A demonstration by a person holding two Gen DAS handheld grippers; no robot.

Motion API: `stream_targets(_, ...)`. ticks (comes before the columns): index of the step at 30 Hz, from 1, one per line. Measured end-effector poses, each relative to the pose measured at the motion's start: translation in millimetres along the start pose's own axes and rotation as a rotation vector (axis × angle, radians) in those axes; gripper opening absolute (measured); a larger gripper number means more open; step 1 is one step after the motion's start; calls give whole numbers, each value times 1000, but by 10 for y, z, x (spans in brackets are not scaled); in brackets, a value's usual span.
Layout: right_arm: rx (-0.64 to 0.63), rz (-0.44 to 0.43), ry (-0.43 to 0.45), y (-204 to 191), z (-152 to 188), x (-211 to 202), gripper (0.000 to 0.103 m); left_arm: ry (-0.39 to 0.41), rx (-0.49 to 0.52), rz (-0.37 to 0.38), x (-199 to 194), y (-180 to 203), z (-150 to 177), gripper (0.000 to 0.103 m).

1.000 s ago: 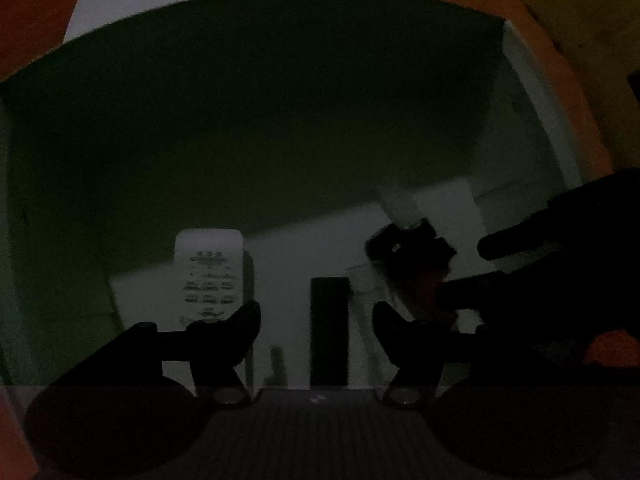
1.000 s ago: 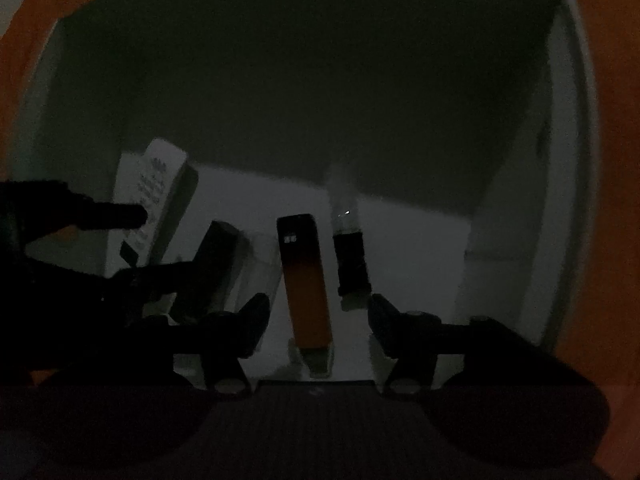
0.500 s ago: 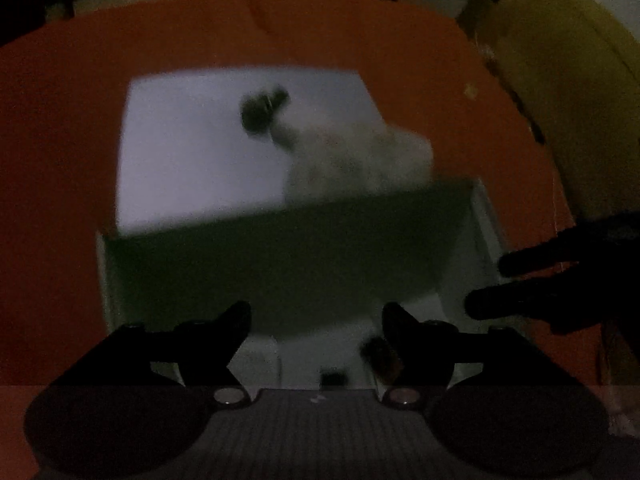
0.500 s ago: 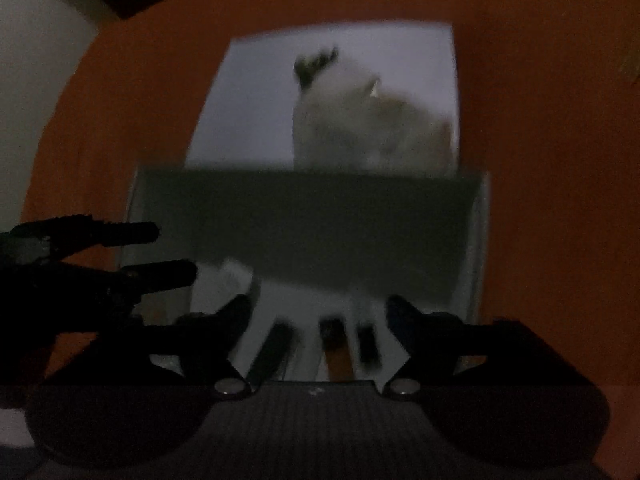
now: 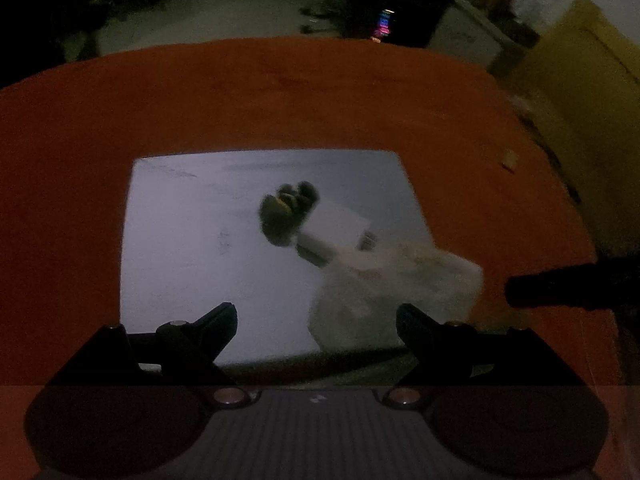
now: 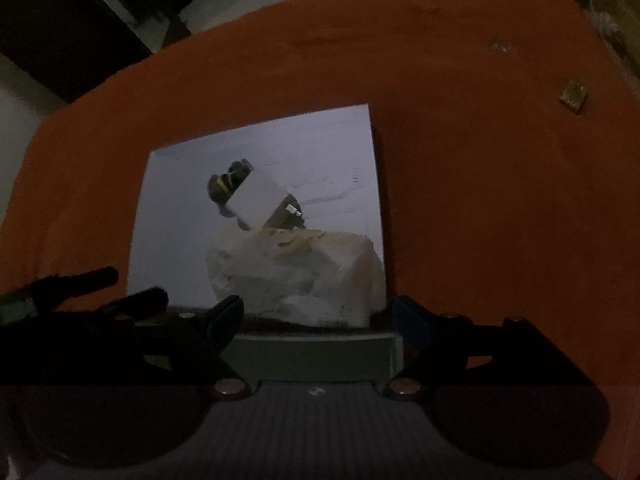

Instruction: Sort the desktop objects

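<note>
A white mat (image 5: 200,240) (image 6: 320,152) lies on the orange table. On it sit a crumpled clear plastic bag (image 5: 392,292) (image 6: 296,276), a white box (image 5: 336,228) (image 6: 256,200) leaning on the bag, and a small dark round object (image 5: 286,210) (image 6: 226,182) beside the box. My left gripper (image 5: 316,320) is open and empty above the mat's near edge. My right gripper (image 6: 318,312) is open and empty, just before the bag. The grey-green storage box rim (image 6: 312,352) shows between the right fingers.
The orange table (image 5: 280,100) stretches beyond the mat. A small tan scrap (image 6: 573,96) (image 5: 510,159) lies at the right. The right gripper's fingers (image 5: 560,286) show at the left view's right edge. A dark room lies behind.
Both grippers have risen out of the storage box and tilted up. The remote and other items in the box have dropped from view; the mat and bag now fill the views.
</note>
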State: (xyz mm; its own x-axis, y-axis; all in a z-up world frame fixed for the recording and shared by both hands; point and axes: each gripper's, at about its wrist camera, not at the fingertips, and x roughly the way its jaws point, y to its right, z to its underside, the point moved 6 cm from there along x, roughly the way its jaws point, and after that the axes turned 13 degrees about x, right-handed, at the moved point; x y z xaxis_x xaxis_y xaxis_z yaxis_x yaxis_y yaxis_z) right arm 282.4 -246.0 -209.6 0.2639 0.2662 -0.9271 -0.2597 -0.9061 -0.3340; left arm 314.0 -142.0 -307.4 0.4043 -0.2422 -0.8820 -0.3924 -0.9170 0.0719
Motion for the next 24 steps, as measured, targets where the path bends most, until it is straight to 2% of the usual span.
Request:
stream_targets(4, 14, 18, -2, 82, -55, 194, 85, -8, 3, -18, 201, 24, -37, 85)
stream_targets(13, -12, 38, -20, 159, 5, 502, 83, -6, 10, 49, 368, 195, -58, 85)
stream_targets(15, -29, 44, -16, 140, 26, 507, 82, -28, 16, 53, 418, 232, -38, 76)
stream_targets(18, -56, 54, -8, 137, 50, 551, 79, -46, 6, 52, 480, 242, 1, 76)
stream_targets(20, -54, 48, -17, 160, 72, 585, 72, -49, -7, 57, 515, 237, 31, 76)
stream_targets(22, -62, 56, -29, 171, 98, 627, 58, -51, -19, 61, 543, 235, 58, 73)
stream_targets(23, -67, 61, -30, 176, 111, 642, 56, -53, -25, 62, 559, 233, 71, 64)
stream_targets(24, -72, 63, -26, 179, 124, 655, 50, -56, -28, 63, 573, 233, 79, 55)
